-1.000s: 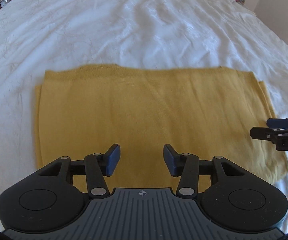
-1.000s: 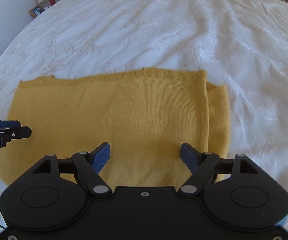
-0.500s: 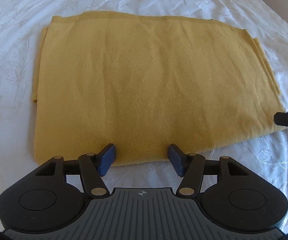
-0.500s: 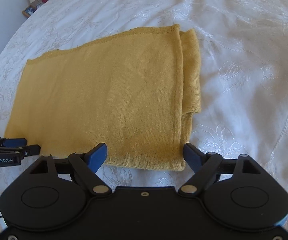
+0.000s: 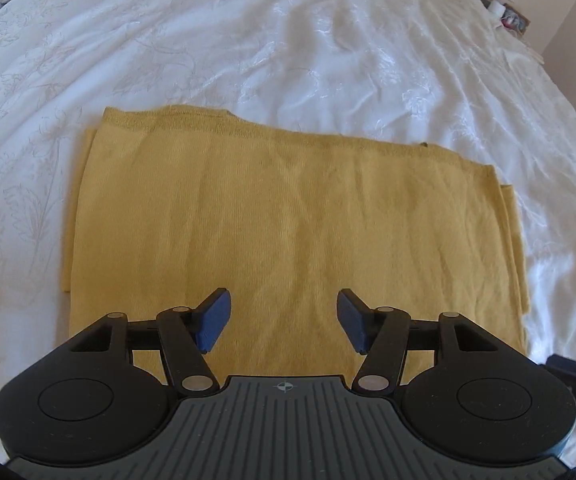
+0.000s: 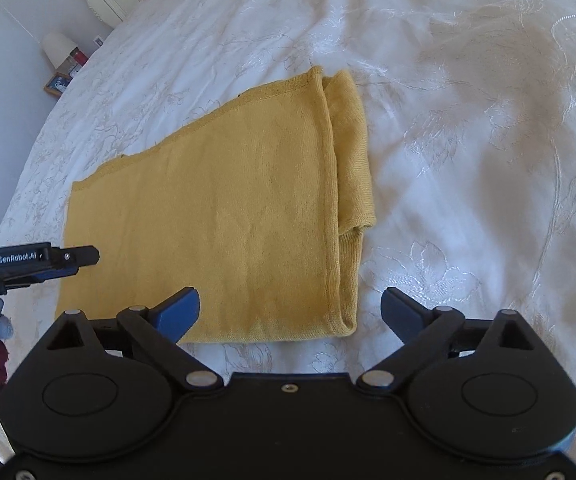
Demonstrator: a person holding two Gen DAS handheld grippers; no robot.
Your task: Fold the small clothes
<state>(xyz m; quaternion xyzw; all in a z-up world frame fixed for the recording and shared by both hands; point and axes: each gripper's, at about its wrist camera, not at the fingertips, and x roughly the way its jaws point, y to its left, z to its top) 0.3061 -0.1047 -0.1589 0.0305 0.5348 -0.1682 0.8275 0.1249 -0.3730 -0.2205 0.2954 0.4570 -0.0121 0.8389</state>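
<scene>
A mustard-yellow knitted garment (image 5: 288, 224) lies flat, folded into a rectangle, on the white bedspread (image 5: 328, 48). It also shows in the right wrist view (image 6: 223, 216), with a folded sleeve layer along its right edge. My left gripper (image 5: 283, 318) is open and empty, held over the garment's near edge. My right gripper (image 6: 290, 310) is open wide and empty, at the garment's near right corner. The left gripper also shows at the left of the right wrist view (image 6: 79, 258).
The embroidered white bedspread (image 6: 468, 160) spreads all around the garment. A bedside table with a lamp (image 6: 57, 46) and picture frames stands far left. Another bedside table with small items (image 5: 506, 12) stands at the far right by a wall.
Both grippers have shifted and turned relative to the garment; the left one now sits over its near edge again. The garment lies as before. Both stay open.
</scene>
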